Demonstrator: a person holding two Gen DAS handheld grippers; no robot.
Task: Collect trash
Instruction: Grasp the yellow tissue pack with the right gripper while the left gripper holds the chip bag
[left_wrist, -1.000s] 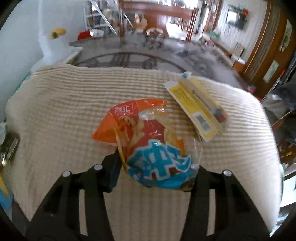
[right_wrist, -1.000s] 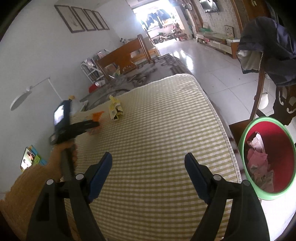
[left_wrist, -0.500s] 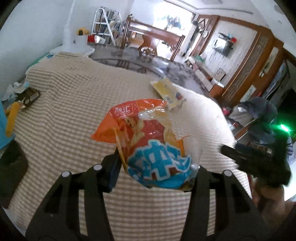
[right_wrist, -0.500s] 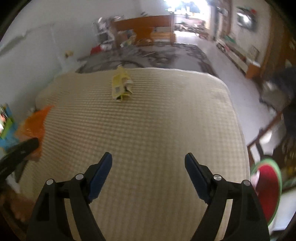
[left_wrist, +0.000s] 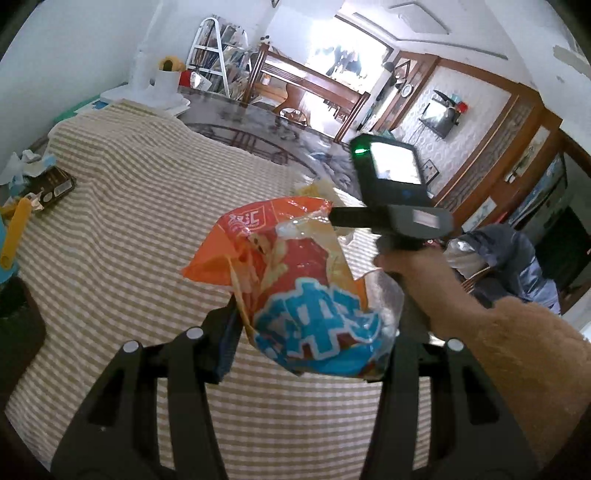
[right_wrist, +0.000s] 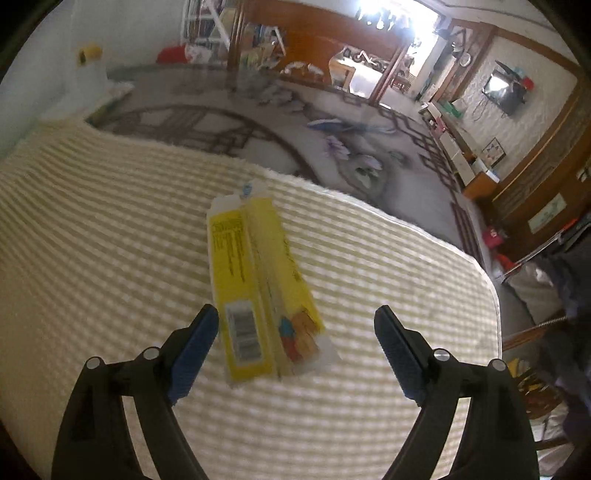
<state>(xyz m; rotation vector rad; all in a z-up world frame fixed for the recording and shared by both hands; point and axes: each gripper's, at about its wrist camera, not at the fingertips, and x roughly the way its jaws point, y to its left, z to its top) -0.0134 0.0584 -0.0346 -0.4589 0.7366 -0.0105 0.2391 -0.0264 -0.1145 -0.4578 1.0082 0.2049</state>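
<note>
From the left wrist view, the left gripper (left_wrist: 314, 332) points down at a slant over the checked cloth (left_wrist: 122, 236) and is clamped on the lower edge of an orange and blue snack bag (left_wrist: 295, 288), which stands up between its fingers, clear of the cloth. Just beyond the bag a hand (left_wrist: 410, 273) in a tan sleeve (left_wrist: 524, 354) holds the right gripper by its grip, reaching in from the right with its lit screen facing the camera; its fingers are hidden behind the bag. Half a second ago that hand sat low at the right edge of this view; now it is up beside the bag. The bag has not shifted in the fingers. At the left edge lie a dark box (left_wrist: 55, 184) and crumpled tissue (left_wrist: 26, 166).

From the right wrist view, the right gripper (right_wrist: 295, 347) points steeply down at the cloth, its jaws wide and opening further. A yellow wrapper (right_wrist: 255, 280) lies flat on the cloth, its near end between the blue fingers (right_wrist: 195, 343), closer to the left one and apparently clear of both. Half a second ago the wrapper was far off near the far edge of the cloth; now it fills the middle. Only this view shows the wrapper plainly; in the left one just a pale scrap peeks above the bag
</note>
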